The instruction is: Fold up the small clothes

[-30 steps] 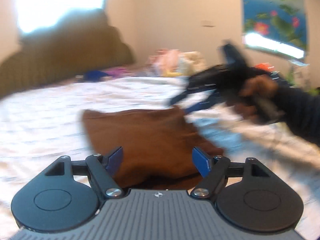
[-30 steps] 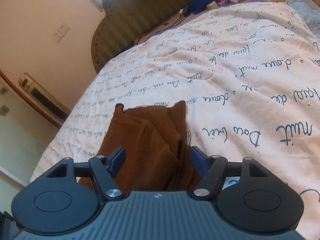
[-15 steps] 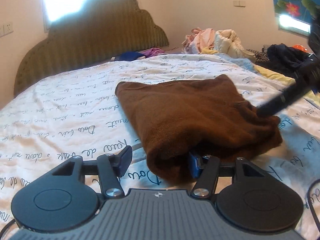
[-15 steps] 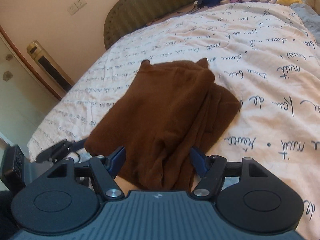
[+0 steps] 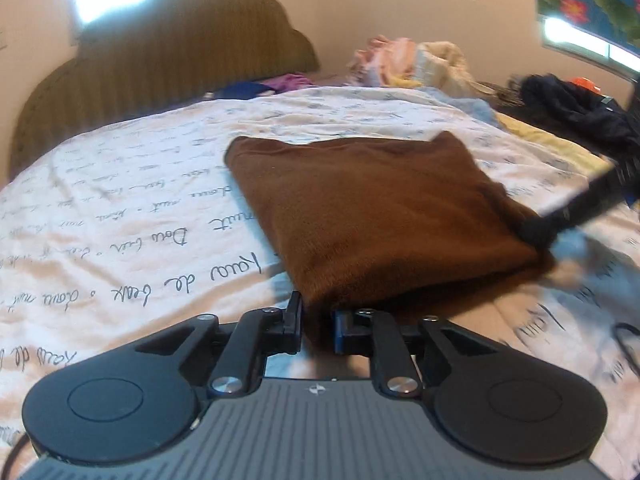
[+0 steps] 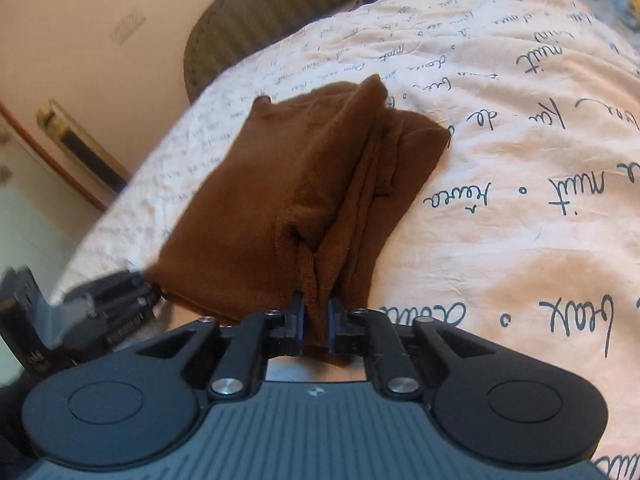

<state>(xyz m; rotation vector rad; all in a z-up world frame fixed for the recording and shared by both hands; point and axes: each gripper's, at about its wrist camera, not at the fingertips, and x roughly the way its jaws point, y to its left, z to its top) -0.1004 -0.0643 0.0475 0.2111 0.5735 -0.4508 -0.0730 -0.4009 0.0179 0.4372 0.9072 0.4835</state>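
Your left gripper [image 5: 317, 326] is clamped on the near corner of the brown garment [image 5: 376, 216], its fingers pinching the cloth. Your right gripper [image 6: 316, 322] is likewise closed on a bunched fold at the garment's [image 6: 296, 196] near edge. The garment lies folded on the quilt [image 5: 132, 216], a rough rectangle. Seen from the right wrist, its long axis runs away from you toward the headboard [image 6: 256, 16], with two small peaked corners at the far end. From the left wrist that same length runs across the view, left to right. Layered folds stack along its right side in the right wrist view.
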